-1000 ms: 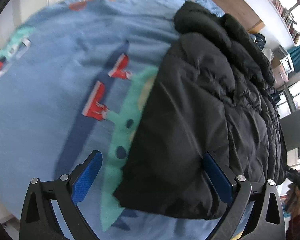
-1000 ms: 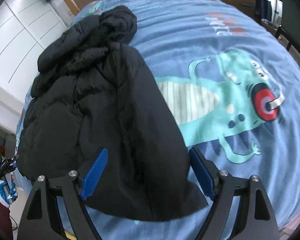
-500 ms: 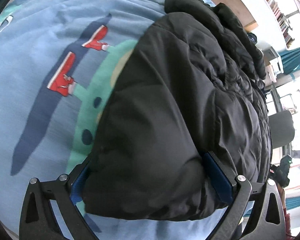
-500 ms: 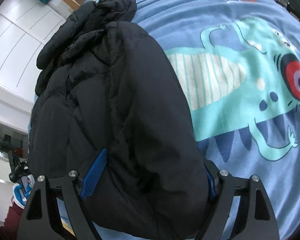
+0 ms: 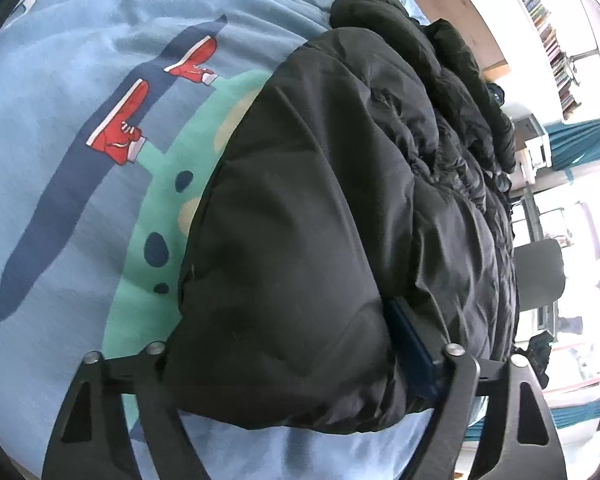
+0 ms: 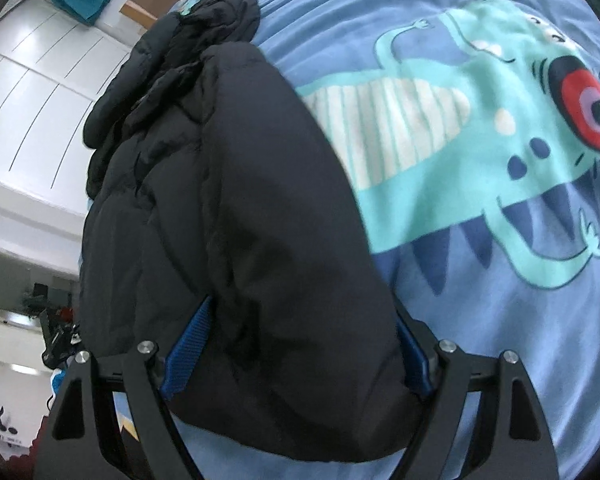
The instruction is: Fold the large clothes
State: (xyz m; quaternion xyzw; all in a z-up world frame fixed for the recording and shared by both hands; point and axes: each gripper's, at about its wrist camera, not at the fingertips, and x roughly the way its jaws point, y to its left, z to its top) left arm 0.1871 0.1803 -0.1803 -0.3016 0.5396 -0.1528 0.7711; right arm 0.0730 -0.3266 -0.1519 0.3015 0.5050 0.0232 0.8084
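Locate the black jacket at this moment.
The jacket lies on the blue cartoon bedspread, filling the centre of both wrist views, its near hem between each gripper's fingers.

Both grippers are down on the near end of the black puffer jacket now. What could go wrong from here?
1. The left gripper is closing on thick padding of the black puffer jacket; the slick fabric may squeeze out.
2. The right gripper straddles the bulk, grip unconfirmed; lifting could be uneven.
3. Either might pinch the blue bedsheet underneath.
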